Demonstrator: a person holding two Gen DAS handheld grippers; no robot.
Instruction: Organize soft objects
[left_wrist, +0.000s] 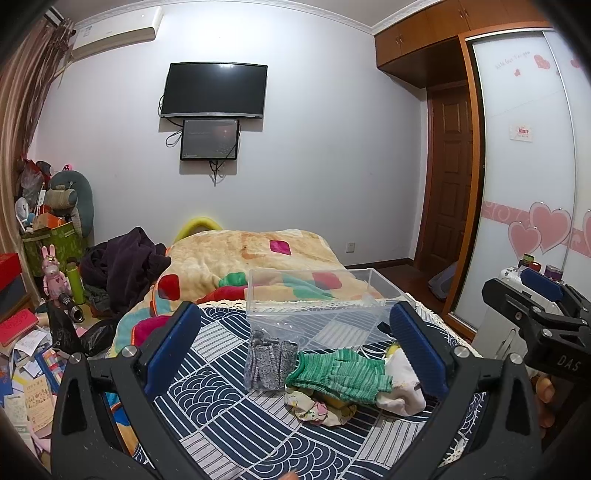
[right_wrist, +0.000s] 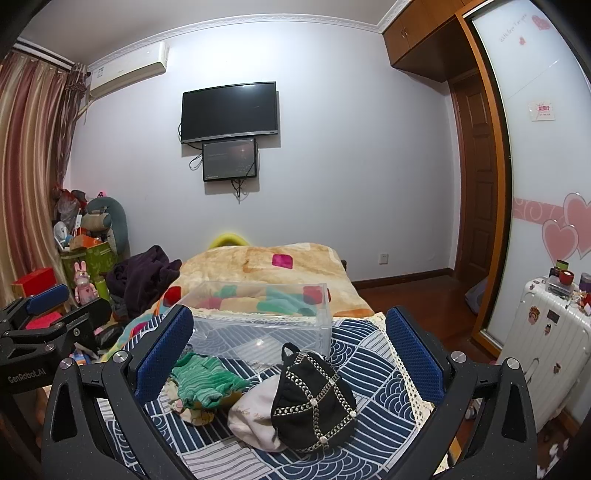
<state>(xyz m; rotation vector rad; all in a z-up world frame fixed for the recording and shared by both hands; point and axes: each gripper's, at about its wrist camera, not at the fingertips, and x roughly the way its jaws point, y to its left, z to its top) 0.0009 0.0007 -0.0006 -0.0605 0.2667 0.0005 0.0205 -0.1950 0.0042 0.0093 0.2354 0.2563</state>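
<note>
A pile of soft things lies on the navy patterned cloth (left_wrist: 229, 424): a grey knit piece (left_wrist: 267, 365), a green knit glove (left_wrist: 341, 371) and floral cloth (left_wrist: 317, 406) under it. In the right wrist view I see the green glove (right_wrist: 203, 380), a cream cloth (right_wrist: 255, 410) and a black studded cap (right_wrist: 314, 398). A clear plastic box (left_wrist: 317, 299) stands empty behind them; it also shows in the right wrist view (right_wrist: 258, 317). My left gripper (left_wrist: 295, 354) is open above the pile. My right gripper (right_wrist: 291, 354) is open over the cap.
A patterned blanket (left_wrist: 251, 254) covers the bed beyond the box, with dark clothes (left_wrist: 122, 266) at its left. Clutter and boxes (left_wrist: 29, 350) fill the floor at left. A white suitcase (right_wrist: 543, 343) and a sliding wardrobe (right_wrist: 546, 166) stand at right.
</note>
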